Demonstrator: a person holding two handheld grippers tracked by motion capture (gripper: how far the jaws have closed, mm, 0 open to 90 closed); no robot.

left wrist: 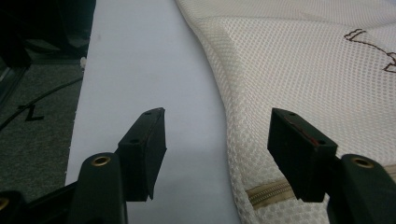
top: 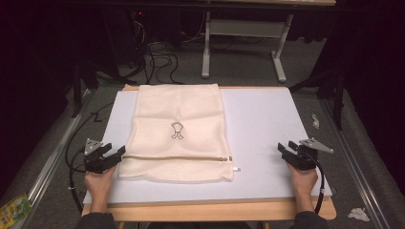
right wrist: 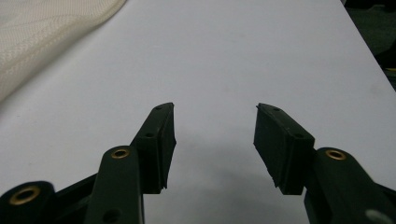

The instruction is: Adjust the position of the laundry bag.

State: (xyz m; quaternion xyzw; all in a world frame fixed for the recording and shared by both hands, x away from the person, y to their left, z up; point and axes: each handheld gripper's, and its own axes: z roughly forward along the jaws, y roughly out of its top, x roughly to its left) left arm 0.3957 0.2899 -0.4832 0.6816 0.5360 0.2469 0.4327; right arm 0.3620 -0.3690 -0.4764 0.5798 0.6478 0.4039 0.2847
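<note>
The left tool (top: 117, 153) rests on the bench (top: 267, 124) at the near left corner of the mesh laundry bag (top: 179, 129), and its jaws stand wide apart with nothing between them. In the left gripper view, one jaw is over the bare white bench top and the other is over the edge of the bag (left wrist: 299, 70), close to the zipper (left wrist: 264, 192). The right tool (top: 285, 150) rests at the right side of the bench, well apart from the bag, and its jaws are wide too, holding nothing. The cream bag lies flat on the left half of the bench. Its zipper (top: 176, 158) runs across the near end, and a small brown drawing (top: 177, 130) sits in the middle. A hand (top: 99, 183) holds the left tool and another hand (top: 303, 182) holds the right one.
</note>
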